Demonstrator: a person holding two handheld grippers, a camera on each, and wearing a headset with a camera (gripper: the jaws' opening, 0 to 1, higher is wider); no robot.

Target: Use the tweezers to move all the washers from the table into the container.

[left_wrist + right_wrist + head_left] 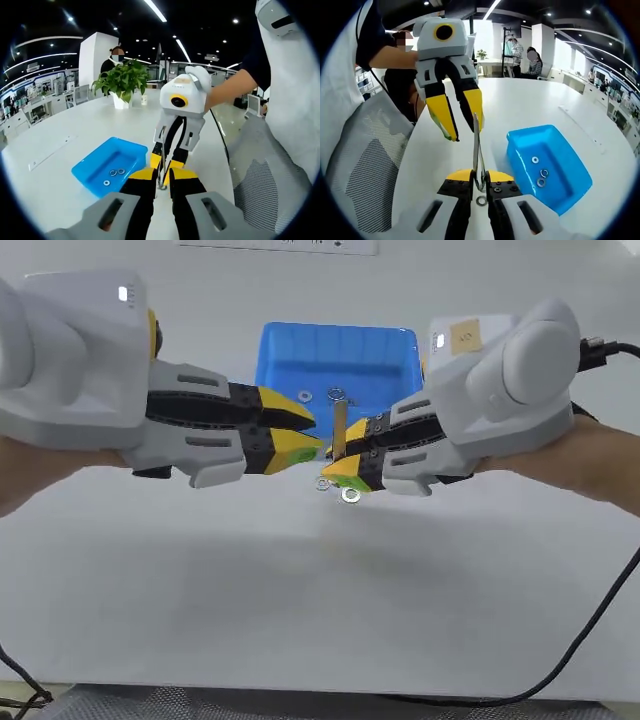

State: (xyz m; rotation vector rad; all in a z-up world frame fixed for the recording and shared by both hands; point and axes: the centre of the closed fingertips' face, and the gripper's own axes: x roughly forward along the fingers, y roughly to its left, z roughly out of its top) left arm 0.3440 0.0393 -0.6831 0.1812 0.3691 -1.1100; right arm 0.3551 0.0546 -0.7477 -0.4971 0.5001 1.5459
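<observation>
Slim metal tweezers (477, 150) stand between my right gripper's (480, 178) yellow-tipped jaws, which are shut on them. In the head view the tweezers (340, 430) rise from the right gripper (350, 448) in front of the blue container (285, 355). My left gripper (312, 435) faces it from the left, open, with its tips close beside the tweezers' upper end. In the right gripper view the left gripper (464, 131) has spread fingers. Two washers (350, 495) lie on the white table under the grippers; one washer (481, 200) lies below my right jaws. Three washers (540, 173) lie in the container (560, 195).
The container (90, 167) sits at the table's far side, behind both grippers. A black cable (590, 620) runs from the right gripper over the table's near right edge. A mesh chair (365, 170) stands beside the table, and a potted plant (122, 82) is farther off.
</observation>
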